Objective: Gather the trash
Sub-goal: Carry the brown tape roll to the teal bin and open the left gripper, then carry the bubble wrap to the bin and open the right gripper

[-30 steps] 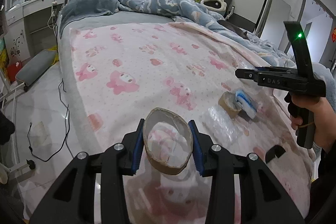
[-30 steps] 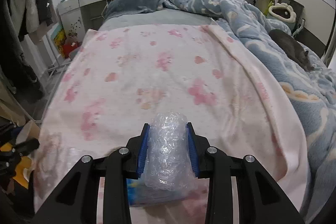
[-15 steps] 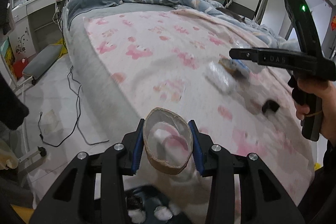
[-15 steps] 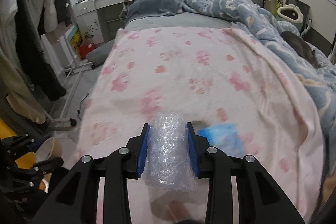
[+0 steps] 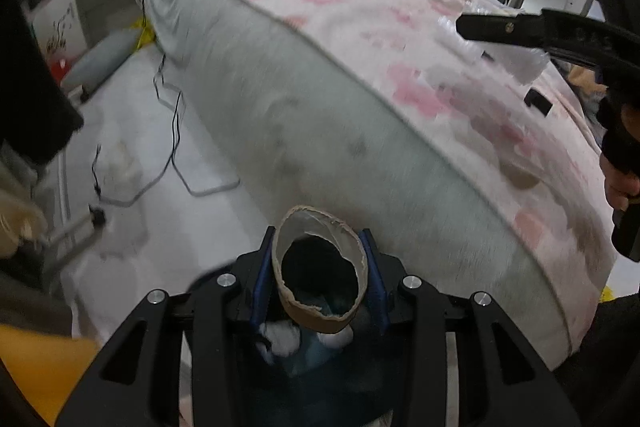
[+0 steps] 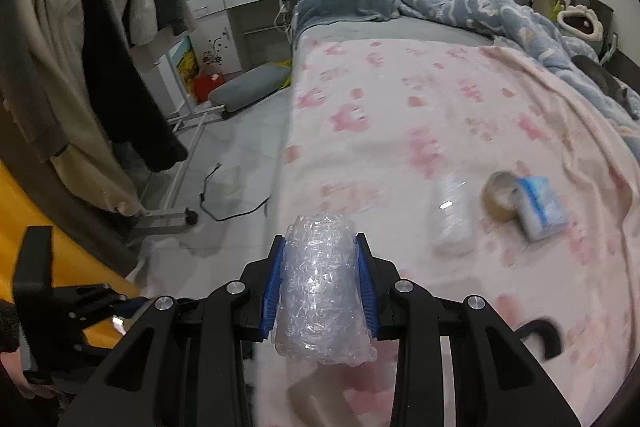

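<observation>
Cardboard, a worn tape ring point(image 5: 320, 271), sits clamped between the blue pads of the left claw point(image 5: 320, 275), held beyond the bed's point(image 5: 304, 131) grey side and above a dark bin point(image 5: 328, 359) with white scraps in it. Farther right, the right claw point(image 6: 320, 291) is closed tight on a roll of bubble wrap point(image 6: 322, 291) over the pink blanket point(image 6: 400, 107). On that blanket lie a clear plastic bottle point(image 6: 452, 215), then a second tape ring point(image 6: 500, 195) touching a blue tissue pack point(image 6: 540, 211).

open floor point(image 6: 240, 163) beside bed point(image 6: 420, 131); clothes rack point(image 6: 120, 67) crowds left.
</observation>
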A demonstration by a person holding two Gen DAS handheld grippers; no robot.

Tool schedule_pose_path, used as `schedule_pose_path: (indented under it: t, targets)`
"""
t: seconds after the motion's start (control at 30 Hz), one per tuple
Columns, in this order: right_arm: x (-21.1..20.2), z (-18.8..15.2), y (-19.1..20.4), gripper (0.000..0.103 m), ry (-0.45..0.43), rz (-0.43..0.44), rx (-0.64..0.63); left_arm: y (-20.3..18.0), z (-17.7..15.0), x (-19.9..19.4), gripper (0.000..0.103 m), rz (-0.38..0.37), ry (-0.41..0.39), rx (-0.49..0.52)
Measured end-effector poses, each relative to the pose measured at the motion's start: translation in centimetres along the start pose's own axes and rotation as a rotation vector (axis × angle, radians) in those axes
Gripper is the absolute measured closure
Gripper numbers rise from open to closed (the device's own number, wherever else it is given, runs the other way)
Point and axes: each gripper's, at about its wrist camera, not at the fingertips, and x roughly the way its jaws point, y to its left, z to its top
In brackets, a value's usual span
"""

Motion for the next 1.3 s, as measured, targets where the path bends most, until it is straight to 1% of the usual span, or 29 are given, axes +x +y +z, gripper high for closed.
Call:
schedule_pose_path:
  t: [0.2,0.3,0.43,0.6,0.67,0.8,0.93,0.97,1.0,1.07,1.17,1.3]
  targets:
    - [0.4,-1.4,4.0,0.068,0.017,0.038,-0.007,1.4,-2.9,0.1,0.06,0.007,0.068,-0.019]
    - [0.8,-2.1,5.7,0.068,0.034,0.06,-0.015,2.3,-4.4,0.8,0.06,-0.008,0.111,-0.04]
    - [1.3,-2.9,7.9,0.068,0.054,0.074,-0.04,3.2,-6.5,2.2,0.06,0.007,0.19,-0.054]
    - [2.1,-3.8,10.1,0.068,0.08,0.072,-0.077,4.2,-7.6,3.2,0.059,0.005,0.259,-0.09]
    - [2.5,-4.0,10.6,0.068,0.095,0.075,-0.093,4.2,-7.9,3.6,0.059,-0.007,0.283,-0.099]
    - [3.0,-4.1,11.4,0.068,0.11,0.08,-0.116,4.1,-8.6,4.3,0.059,-0.006,0.326,-0.09]
    - [3.2,-4.2,12.1,0.068,0.111,0.077,-0.138,4.4,-9.0,4.7,0.059,-0.004,0.359,-0.104]
    - [3.3,-4.2,12.2,0.068,0.112,0.077,-0.142,4.5,-9.1,4.8,0.055,-0.008,0.366,-0.111]
    - [3.4,-4.3,12.4,0.068,0.113,0.077,-0.148,4.6,-9.2,4.9,0.045,-0.015,0.373,-0.118]
    - [3.5,-4.4,12.6,0.068,0.118,0.077,-0.154,4.8,-9.2,4.9,0.036,-0.014,0.375,-0.122]
    - [3.7,-4.6,12.7,0.068,0.126,0.078,-0.156,5.0,-9.2,4.8,0.029,-0.009,0.371,-0.126]
    - [4.3,-4.8,13.0,0.068,0.138,0.08,-0.152,5.3,-8.9,4.2,0.028,0.005,0.34,-0.144]
